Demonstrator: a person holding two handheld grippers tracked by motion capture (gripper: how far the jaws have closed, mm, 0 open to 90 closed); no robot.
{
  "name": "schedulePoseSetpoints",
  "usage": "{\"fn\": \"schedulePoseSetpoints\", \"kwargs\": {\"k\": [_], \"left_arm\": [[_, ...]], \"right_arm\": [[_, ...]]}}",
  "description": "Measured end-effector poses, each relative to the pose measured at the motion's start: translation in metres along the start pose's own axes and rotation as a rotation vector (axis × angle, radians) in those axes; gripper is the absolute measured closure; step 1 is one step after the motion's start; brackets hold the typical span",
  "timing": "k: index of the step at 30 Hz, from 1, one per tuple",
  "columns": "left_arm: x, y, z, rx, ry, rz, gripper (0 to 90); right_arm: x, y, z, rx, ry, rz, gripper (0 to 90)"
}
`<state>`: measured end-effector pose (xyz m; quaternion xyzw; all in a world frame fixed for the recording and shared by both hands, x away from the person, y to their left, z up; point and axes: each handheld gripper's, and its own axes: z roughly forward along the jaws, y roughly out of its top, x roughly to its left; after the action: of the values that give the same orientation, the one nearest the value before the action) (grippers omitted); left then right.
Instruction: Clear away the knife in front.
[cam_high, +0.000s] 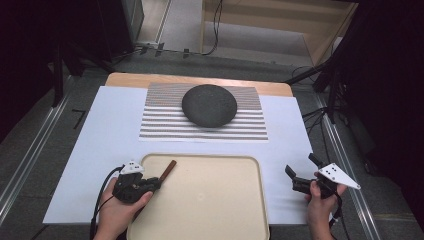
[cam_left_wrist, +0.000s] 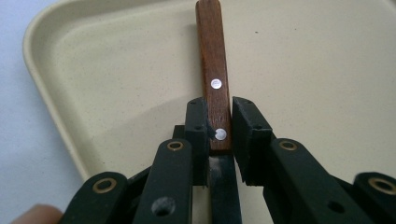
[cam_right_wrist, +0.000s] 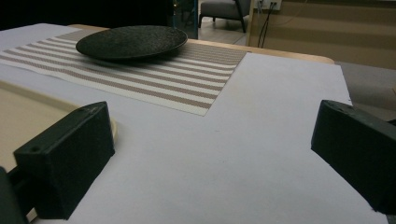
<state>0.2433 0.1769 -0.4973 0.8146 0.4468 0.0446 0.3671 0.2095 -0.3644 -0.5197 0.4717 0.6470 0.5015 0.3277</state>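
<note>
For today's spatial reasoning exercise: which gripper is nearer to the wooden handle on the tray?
Left. The left gripper has its jaws around the wooden handle; the right gripper hovers beyond the tray's far side.

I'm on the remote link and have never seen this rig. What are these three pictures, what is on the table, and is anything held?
There is no robot arm: a person holds a two-jaw tool in each hand. The high view looks down on the table from above the person's side. Each of the other two pictures comes from a camera riding on one gripper, looking along its black jaws.

On the white table cover lie a beige tray near the person and a striped mat farther off, with a dark plate on it.

The left gripper is closed around a wooden handle with two metal rivets, over the tray. What the handle belongs to is hidden. The right gripper is open and holds nothing, beside the tray.
</note>
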Motion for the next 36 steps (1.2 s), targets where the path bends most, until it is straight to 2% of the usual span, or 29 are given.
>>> {"fn": "schedulePoseSetpoints", "kwargs": {"k": [4,6,8,9,11,14,15,16,19,24,25,27,36], "left_arm": [[0.002,-0.001,-0.001,-0.015,0.032,0.014,75.1],[0.005,-0.001,-0.002,-0.053,0.017,0.023,67.9],[0.005,0.001,-0.004,-0.095,0.010,0.047,65.9],[0.004,0.003,-0.005,-0.106,-0.010,0.064,67.0],[0.000,0.007,-0.004,-0.109,-0.047,0.105,78.0],[-0.007,0.014,0.004,-0.096,-0.060,0.168,89.4],[-0.007,0.014,0.004,-0.096,-0.060,0.168,89.4],[-0.008,0.016,0.011,-0.089,-0.036,0.197,89.5],[-0.005,0.016,0.017,-0.041,-0.016,0.190,89.8],[0.002,0.015,0.010,0.023,0.007,0.144,90.0],[0.004,0.015,0.008,0.033,0.000,0.137,90.0],[0.007,0.012,0.004,0.033,0.000,0.128,90.0],[0.018,0.005,-0.007,0.045,0.013,0.135,90.0]], "right_arm": [[0.000,0.000,0.000,0.000,0.001,-0.003,0.0],[0.000,0.000,0.000,0.000,0.001,-0.003,0.0],[0.000,0.000,0.000,0.000,0.000,-0.003,0.0],[0.000,0.000,0.000,0.000,0.001,-0.002,0.0],[0.000,0.000,0.000,-0.001,-0.001,0.001,0.0],[0.000,0.000,0.001,0.002,-0.002,-0.002,0.0],[0.001,0.000,0.001,0.003,-0.003,-0.003,0.0],[0.001,0.000,0.001,0.004,-0.003,-0.004,0.0],[0.000,0.000,0.000,0.001,-0.003,-0.003,0.0],[0.000,0.000,0.000,0.001,-0.002,-0.003,0.0],[0.000,0.000,0.000,0.002,-0.003,-0.001,0.0],[0.000,0.000,0.001,0.002,-0.003,-0.001,0.0],[0.000,0.000,0.001,0.002,-0.005,0.001,0.0]]}}
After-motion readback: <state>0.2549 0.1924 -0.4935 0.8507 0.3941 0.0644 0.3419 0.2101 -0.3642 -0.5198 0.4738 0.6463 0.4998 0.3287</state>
